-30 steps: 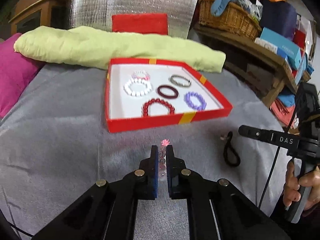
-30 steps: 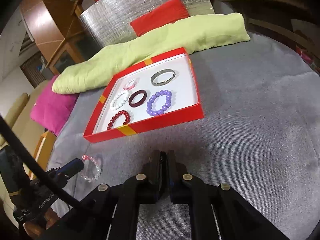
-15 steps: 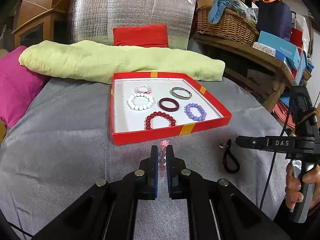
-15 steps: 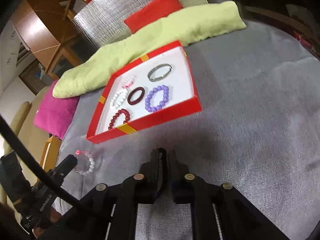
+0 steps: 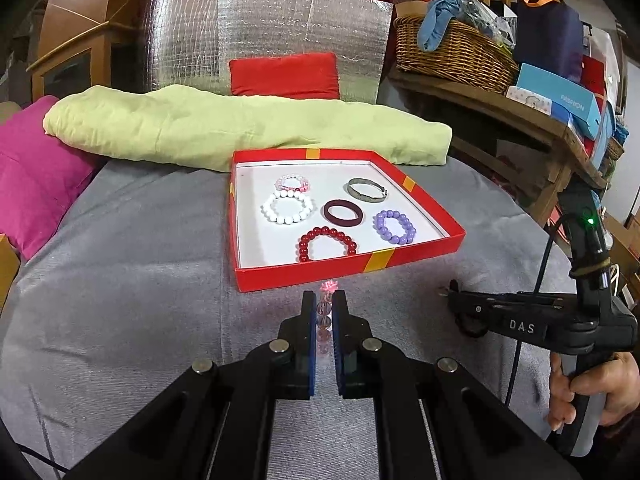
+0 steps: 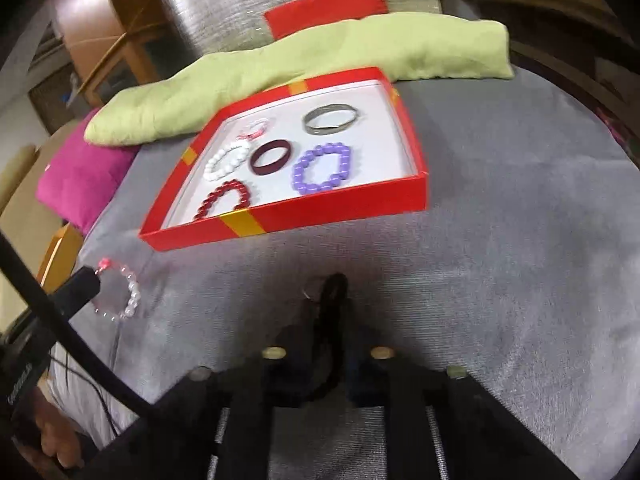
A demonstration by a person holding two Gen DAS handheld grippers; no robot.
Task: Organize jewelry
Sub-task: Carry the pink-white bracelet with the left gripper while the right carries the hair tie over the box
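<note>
A red tray (image 5: pixel 352 268) (image 6: pixel 320 210) with a white floor holds several bracelets: white, pink, dark red band, red bead, purple, and a metal bangle. My left gripper (image 5: pixel 324 304) is shut on a clear pink bead bracelet (image 5: pixel 325 312), held above the grey cloth just in front of the tray; it also shows in the right wrist view (image 6: pixel 124 292). My right gripper (image 6: pixel 326 320) has come down over a black cord bracelet (image 6: pixel 330 304) on the cloth. The view is blurred, so its jaw state is unclear. It also shows in the left wrist view (image 5: pixel 460 300).
A green cushion (image 5: pixel 240 132) lies behind the tray, a pink pillow (image 5: pixel 32 176) at the left. A wooden shelf with a wicker basket (image 5: pixel 452 52) and boxes stands at the right. Grey cloth (image 5: pixel 120 280) covers the surface.
My right gripper has moved forward and down to the black cord bracelet, blurring its view. My left gripper has lifted and levelled, still holding the pink bracelet.
</note>
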